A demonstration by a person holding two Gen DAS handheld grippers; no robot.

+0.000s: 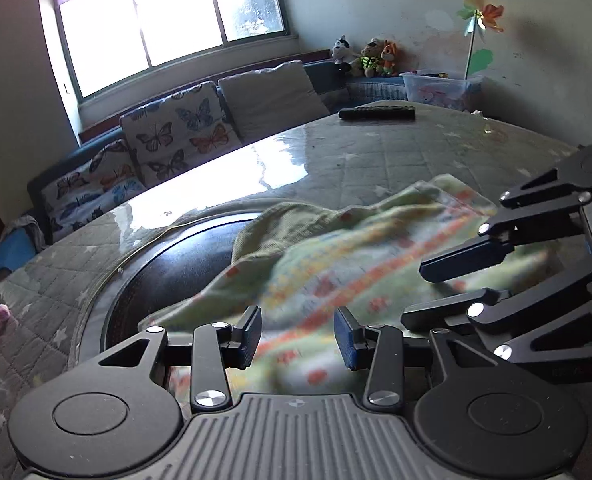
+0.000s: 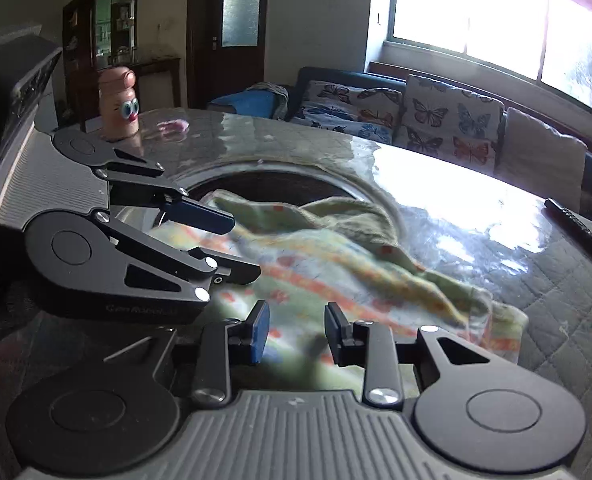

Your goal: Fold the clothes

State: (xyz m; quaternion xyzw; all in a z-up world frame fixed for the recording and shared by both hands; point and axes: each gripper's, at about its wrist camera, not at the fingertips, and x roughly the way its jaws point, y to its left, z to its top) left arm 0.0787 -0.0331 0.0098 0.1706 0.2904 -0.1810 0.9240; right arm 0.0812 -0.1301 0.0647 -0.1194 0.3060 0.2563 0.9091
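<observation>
A light green garment [image 1: 335, 264] with orange and yellow print lies crumpled on the table, blurred; it also shows in the right wrist view [image 2: 335, 256]. My left gripper [image 1: 297, 338] is open just above its near edge, nothing between the pads. My right gripper [image 2: 296, 334] is open over the cloth too. The right gripper shows in the left wrist view [image 1: 427, 292] at the right, jaws apart over the garment. The left gripper shows in the right wrist view [image 2: 244, 244] at the left, jaws apart.
The table [image 1: 375, 152] has a quilted cover under glass and a dark round inset [image 1: 184, 260] partly under the garment. A black remote [image 1: 375, 113] lies at the far edge. A toy bottle with eyes [image 2: 118, 102] and a pink scrap [image 2: 172, 125] stand far off. A sofa with butterfly cushions [image 1: 176, 136] is behind.
</observation>
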